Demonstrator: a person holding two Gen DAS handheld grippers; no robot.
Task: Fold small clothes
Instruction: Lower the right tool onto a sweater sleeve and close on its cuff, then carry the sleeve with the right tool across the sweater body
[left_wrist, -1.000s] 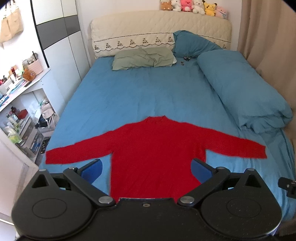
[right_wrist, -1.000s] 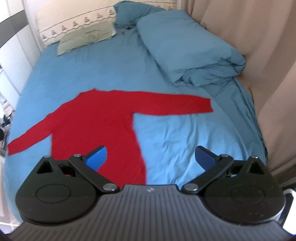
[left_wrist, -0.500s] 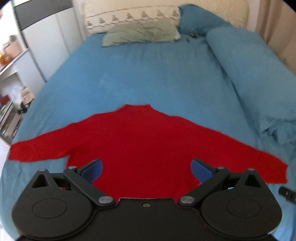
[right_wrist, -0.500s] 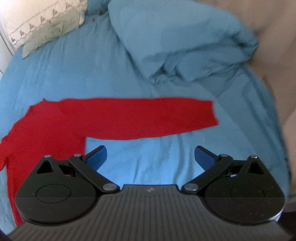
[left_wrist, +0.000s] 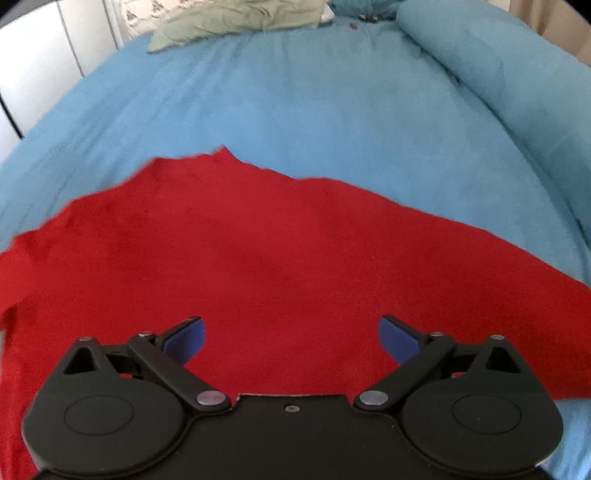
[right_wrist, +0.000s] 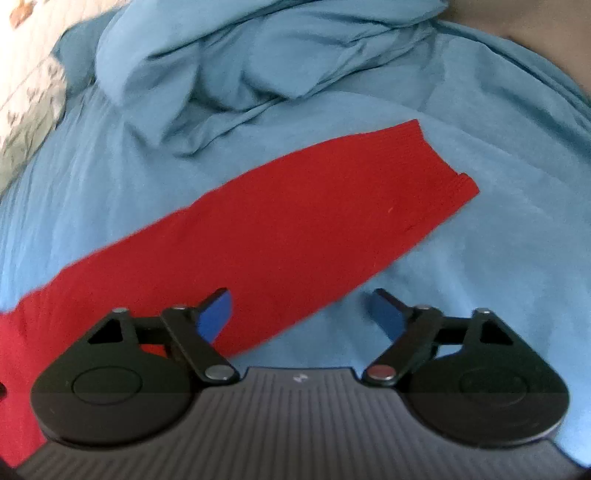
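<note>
A red long-sleeved sweater (left_wrist: 258, 258) lies flat on the blue bed sheet (left_wrist: 295, 103), collar pointing away. My left gripper (left_wrist: 291, 334) is open and empty, low over the sweater's body. In the right wrist view the sweater's right sleeve (right_wrist: 295, 221) runs diagonally up to its ribbed cuff (right_wrist: 450, 173). My right gripper (right_wrist: 303, 314) is open and empty, just above the sleeve's lower edge, its left finger over the red cloth and its right finger over the sheet.
A rolled blue duvet (right_wrist: 258, 55) lies along the right side of the bed, just beyond the sleeve. A green pillow (left_wrist: 236, 14) lies at the head. White wardrobe doors (left_wrist: 37, 55) stand to the left.
Both grippers have moved forward and down toward the bed. The left closed in on the sweater's body, the right swung right onto the sleeve. Both stayed open.
</note>
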